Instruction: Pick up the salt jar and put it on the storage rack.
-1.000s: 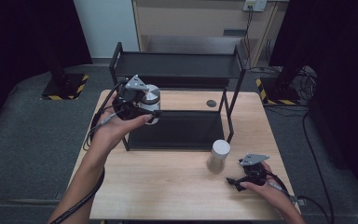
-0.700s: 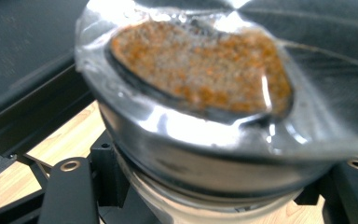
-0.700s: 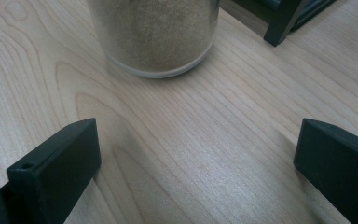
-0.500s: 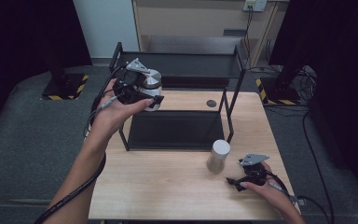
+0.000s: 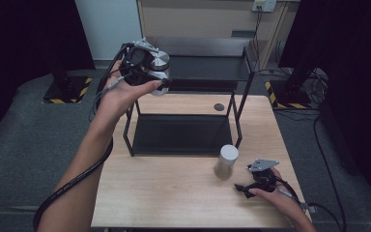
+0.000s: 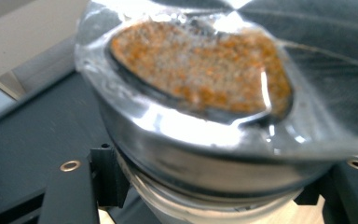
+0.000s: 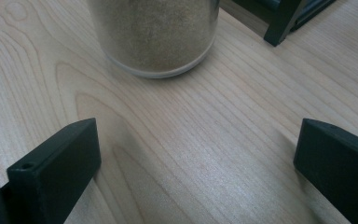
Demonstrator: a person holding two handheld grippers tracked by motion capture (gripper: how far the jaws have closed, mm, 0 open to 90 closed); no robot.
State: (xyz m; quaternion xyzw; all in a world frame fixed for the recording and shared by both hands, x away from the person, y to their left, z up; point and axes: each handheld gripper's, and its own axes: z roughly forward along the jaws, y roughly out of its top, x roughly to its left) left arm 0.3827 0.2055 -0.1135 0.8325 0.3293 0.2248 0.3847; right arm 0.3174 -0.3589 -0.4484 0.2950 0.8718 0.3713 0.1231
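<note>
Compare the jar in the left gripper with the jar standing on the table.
The held jar is clamped in the left gripper, up at the rack's top shelf; the table jar stands free on the table, ahead of the open right gripper. The held jar holds orange-speckled grains; the table jar's are plain tan. Both are clear jars with silvery lids.

Light is falling from above onto the table, and the room around it is staying dark. The jar in the left gripper view is looking blurry, with white glare shining on its lid. Soft shadows are lying under the black jaws on the sharp wood.
</note>
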